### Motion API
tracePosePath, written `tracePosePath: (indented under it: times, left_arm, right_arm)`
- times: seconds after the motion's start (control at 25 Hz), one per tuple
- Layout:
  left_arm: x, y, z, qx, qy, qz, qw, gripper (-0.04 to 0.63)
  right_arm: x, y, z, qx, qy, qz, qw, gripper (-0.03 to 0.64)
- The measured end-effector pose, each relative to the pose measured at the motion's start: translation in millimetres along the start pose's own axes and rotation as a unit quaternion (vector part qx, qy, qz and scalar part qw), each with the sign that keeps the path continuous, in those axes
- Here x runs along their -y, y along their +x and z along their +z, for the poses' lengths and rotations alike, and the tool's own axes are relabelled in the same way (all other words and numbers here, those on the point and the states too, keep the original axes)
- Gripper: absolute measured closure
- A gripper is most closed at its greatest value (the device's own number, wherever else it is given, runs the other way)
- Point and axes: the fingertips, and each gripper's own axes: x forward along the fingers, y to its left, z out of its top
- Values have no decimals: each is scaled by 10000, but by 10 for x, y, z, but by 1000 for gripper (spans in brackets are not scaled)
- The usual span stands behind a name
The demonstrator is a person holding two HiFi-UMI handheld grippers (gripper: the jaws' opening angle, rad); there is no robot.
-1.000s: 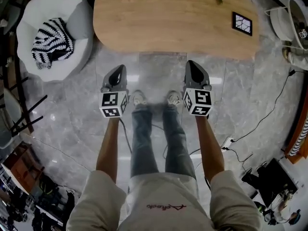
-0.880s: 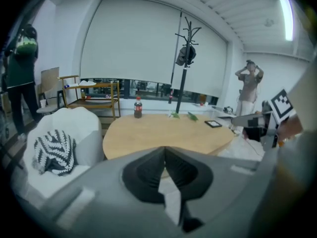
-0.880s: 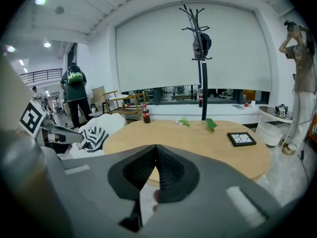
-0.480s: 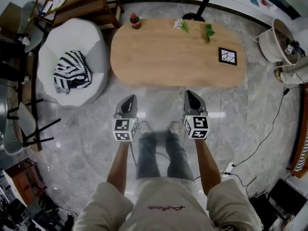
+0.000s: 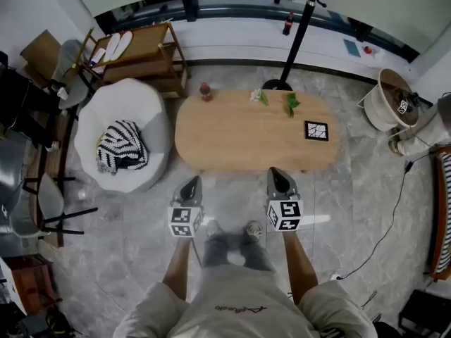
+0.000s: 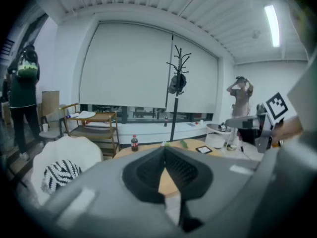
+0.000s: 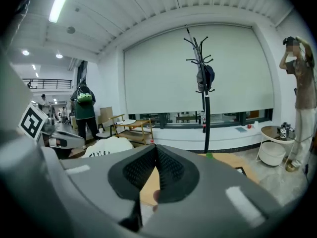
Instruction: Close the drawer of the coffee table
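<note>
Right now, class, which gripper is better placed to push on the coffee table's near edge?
Right, marginally. In the head view the right gripper, shut, meets the near edge of the coffee table; the left gripper, also shut and empty, sits just short of it. No open drawer shows.

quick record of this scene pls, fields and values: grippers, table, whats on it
left gripper: shut, empty, short of the table
right gripper: shut, empty, short of the table
coffee table: oval, wooden, ahead of both grippers
drawer: none seen sticking out from above
on table: bottle, dark-framed square, green sprigs
beside table: white armchair holding striped cloth
</note>
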Motion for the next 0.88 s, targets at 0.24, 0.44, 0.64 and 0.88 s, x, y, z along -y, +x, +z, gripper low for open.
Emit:
tracePosePath:
  times: [0.24, 0.44, 0.64, 0.88]
  left_arm:
    - [218, -501, 529, 140, 321, -167, 9992, 595]
    - [217, -731, 887, 447, 361, -71, 9983, 595]
    - [165, -879, 1326, 823, 385, 12, 9959, 595]
    - [48, -938, 1625, 1118, 547, 115, 9922, 595]
  right_arm:
    - [30, -545, 680, 425, -60, -68, 9991, 614]
    - [-38, -850, 936, 559, -174, -88, 9982, 614]
    - [-60, -1048, 1118, 667, -253, -145, 9973, 614]
    - [-12, -1102, 1246, 784, -312, -224, 9962, 614]
